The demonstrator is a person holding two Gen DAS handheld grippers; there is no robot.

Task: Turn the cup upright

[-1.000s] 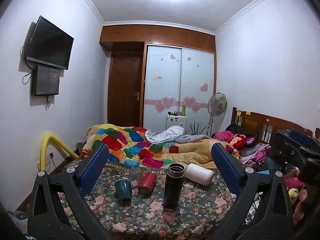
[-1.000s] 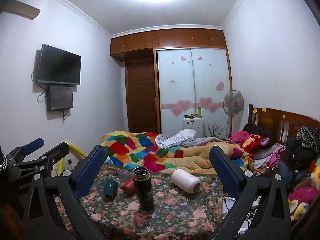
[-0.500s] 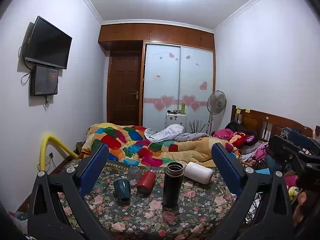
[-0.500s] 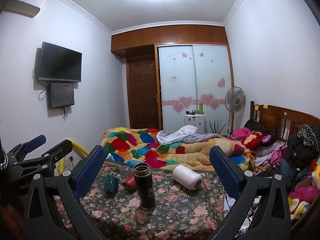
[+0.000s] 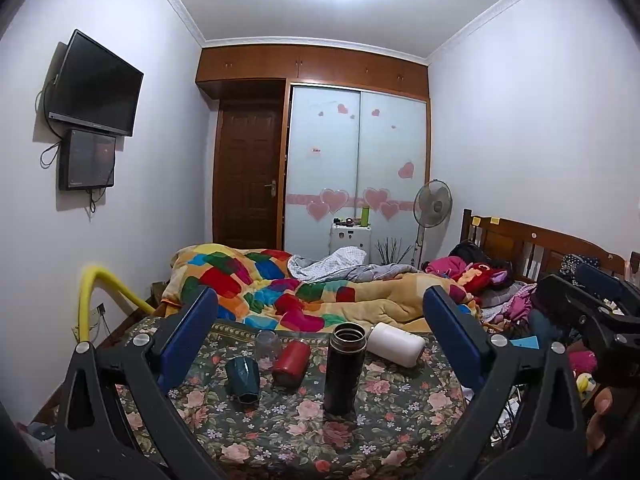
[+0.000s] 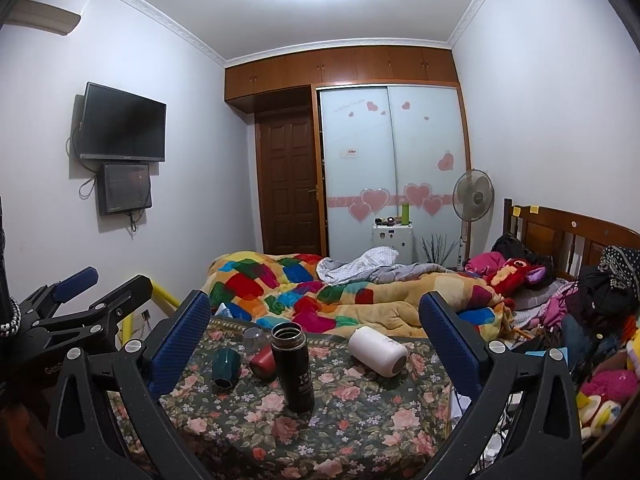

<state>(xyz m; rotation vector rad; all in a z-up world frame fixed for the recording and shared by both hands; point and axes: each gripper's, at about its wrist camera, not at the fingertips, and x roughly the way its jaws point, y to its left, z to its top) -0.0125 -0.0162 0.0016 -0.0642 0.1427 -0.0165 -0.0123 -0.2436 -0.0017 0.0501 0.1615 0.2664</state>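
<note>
On the floral worktop, centre: black flask, upright, mouth open to the ceiling; against the pictures of a second ago it and its neighbours sit at the same spots, only slightly lower and larger in both views, so the sole change is a small drift of the two cameras, and no cup has been touched (judgement: the task is at its very start, approach not yet committed).

Task items, lying on their sides: white cup, far right of the flask and apart from it; red cup, just left of the flask. Green cup sits mouth-down, left of the red one; clear glass behind them, attitude hard to tell.

Left gripper: jaws spread wide, holding nothing, well short of the cups. Right gripper: jaws likewise spread, empty, framing the same group.

Obstacles: the flask stands between the grippers and the red cup, and could be toppled by a careless reach; the white cup has the freer approach, from the right.

Surroundings: bed with patchwork quilt directly behind the worktop, fan, wall television
</note>
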